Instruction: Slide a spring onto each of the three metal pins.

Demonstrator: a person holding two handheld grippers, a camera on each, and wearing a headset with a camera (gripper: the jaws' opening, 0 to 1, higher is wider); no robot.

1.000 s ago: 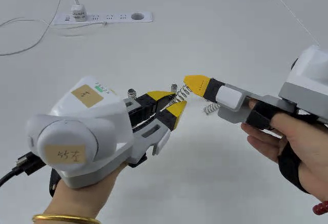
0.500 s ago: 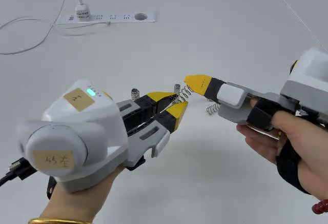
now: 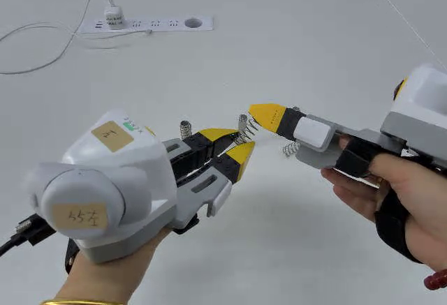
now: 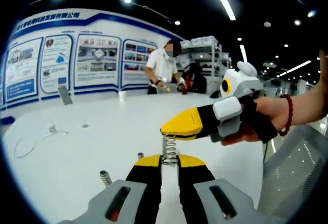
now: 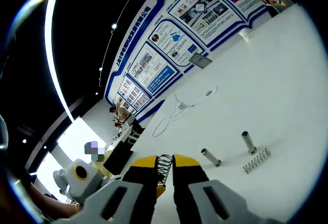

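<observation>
Bright, even overhead light; fisheye edges bend, perhaps slightly soft.

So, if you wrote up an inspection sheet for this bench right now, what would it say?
Surface: white table, plain and clean.
Job's things: held spring between the grippers; loose spring lying flat; near pin and far pin upright, bare; third pin looks to carry a spring.
Clutter: nothing seen.
Grippers: left gripper and right gripper both pinch the held spring.
Cables: white cord by a power strip; black cable from the left gripper.
Surroundings: wall posters, shelves, a standing person.
</observation>
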